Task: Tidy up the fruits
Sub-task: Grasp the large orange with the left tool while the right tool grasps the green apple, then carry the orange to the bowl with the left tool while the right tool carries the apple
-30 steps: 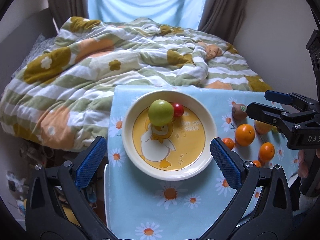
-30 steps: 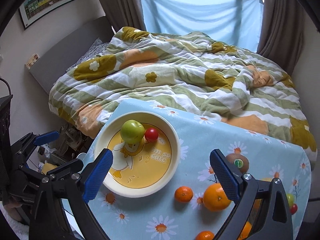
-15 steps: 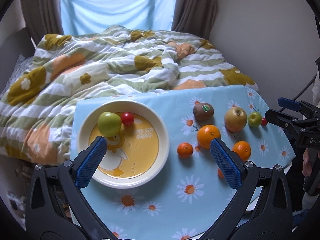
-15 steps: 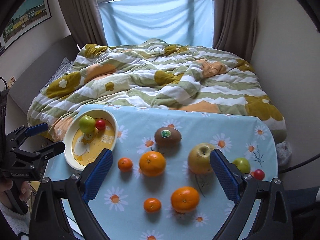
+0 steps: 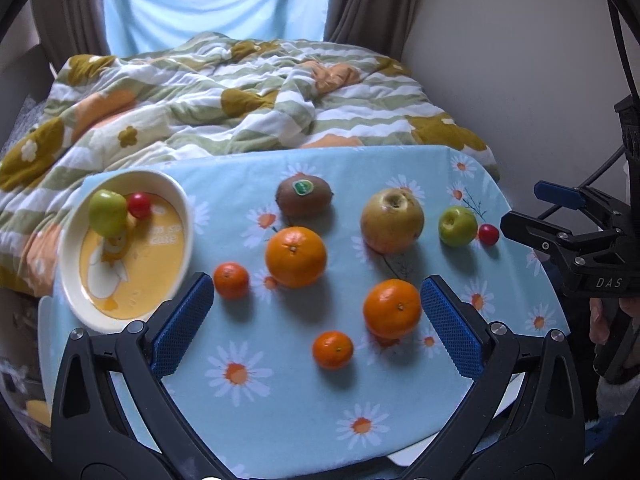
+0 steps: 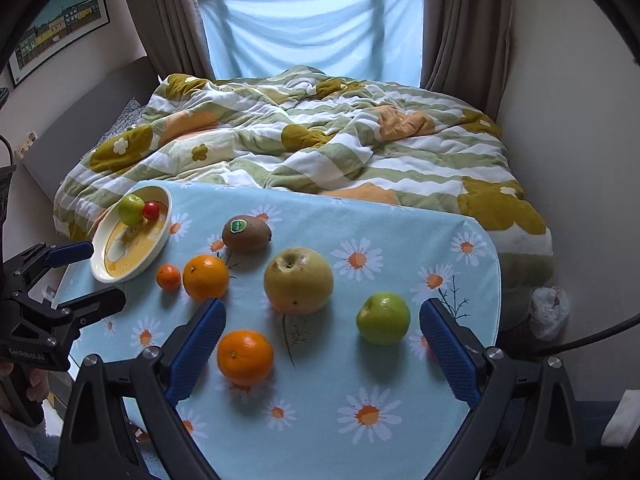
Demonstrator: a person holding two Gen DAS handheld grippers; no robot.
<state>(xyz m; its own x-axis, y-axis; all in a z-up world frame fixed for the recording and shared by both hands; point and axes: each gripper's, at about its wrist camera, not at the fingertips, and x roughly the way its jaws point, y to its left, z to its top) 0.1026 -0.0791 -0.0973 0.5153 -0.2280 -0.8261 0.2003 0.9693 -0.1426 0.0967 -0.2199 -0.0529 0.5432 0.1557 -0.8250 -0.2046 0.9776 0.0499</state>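
Two grippers hover over a table (image 5: 280, 412) draped in a pale blue daisy cloth, with a rumpled striped quilt (image 6: 320, 136) on the bed behind it. Both are spread wide with nothing between the blue pads: the left gripper (image 5: 316, 320) hangs above the near edge, the right gripper (image 6: 322, 344) over the right half. At the table's left end sits a cream plate (image 5: 68, 272) with a duck printed on its yellow centre, holding a small green apple (image 5: 107, 213) touching a cherry tomato (image 5: 139, 205). Loose on the cloth, the largest fruit is a yellowish apple (image 6: 298, 280), right of middle. Behind it to the left lies a kiwi (image 6: 246, 233) with a green sticker. One big orange (image 5: 296, 257) rests near the centre, another orange (image 5: 392, 308) nearer the front. A second green apple (image 6: 383, 318) sits toward the right edge, a red cherry tomato (image 5: 488, 234) just beside it. Smallest are two tangerines: one (image 5: 231, 280) left of the central orange, one (image 5: 333, 349) at the front.
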